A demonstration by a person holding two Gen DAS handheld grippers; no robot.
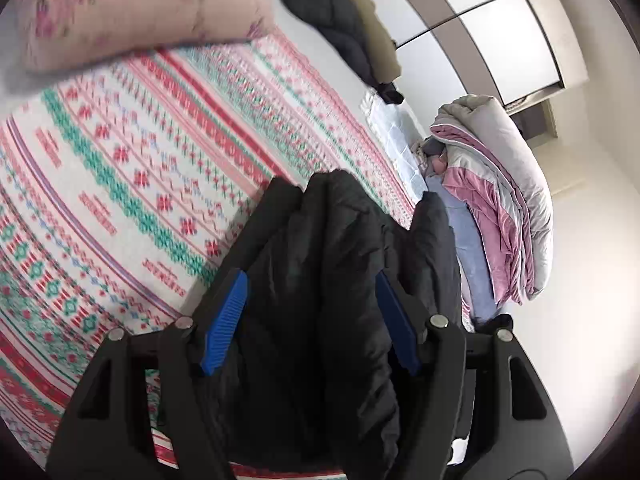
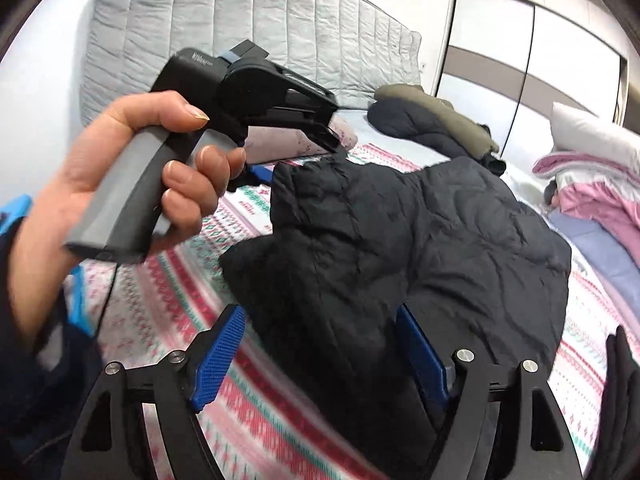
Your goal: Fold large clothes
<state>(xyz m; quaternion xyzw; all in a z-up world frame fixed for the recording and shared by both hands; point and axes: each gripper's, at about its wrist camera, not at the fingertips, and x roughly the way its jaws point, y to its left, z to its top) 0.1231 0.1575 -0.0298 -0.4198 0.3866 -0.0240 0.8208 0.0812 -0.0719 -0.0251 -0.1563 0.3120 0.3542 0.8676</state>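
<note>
A: What is the black jacket (image 2: 400, 240) made of, and where is it?

B: Puffy, quilted fabric with a dull sheen, creased all over. It sits in the middle of the bed, bunched on the patterned blanket (image 1: 120, 184), which looks like soft fleece with red, green and white knit-style bands.

A: The left gripper (image 1: 312, 320)?

B: A thick fold of the jacket fills the gap between its ribbed blue pads (image 1: 224, 320), but the pads stand wide apart, so I cannot tell if they press it. In the right view, a bare hand (image 2: 120, 176) holds that tool by its grey handle, nose down at the jacket's far left corner.

A: And the right gripper (image 2: 320, 356)?

B: Spread wide, released. The jacket's near edge lies between its fingers; the left pad sits apart from the cloth, the right one just beside it.

A: What else is around?

B: A floral pink pillow (image 1: 132, 12) at the far left, a dark and olive coat (image 2: 436, 124) heaped far back, a rolled pink and grey duvet (image 1: 500, 200) at the right, a grey quilted headboard (image 2: 248, 32), and wardrobe doors (image 2: 532, 72) beyond.
</note>
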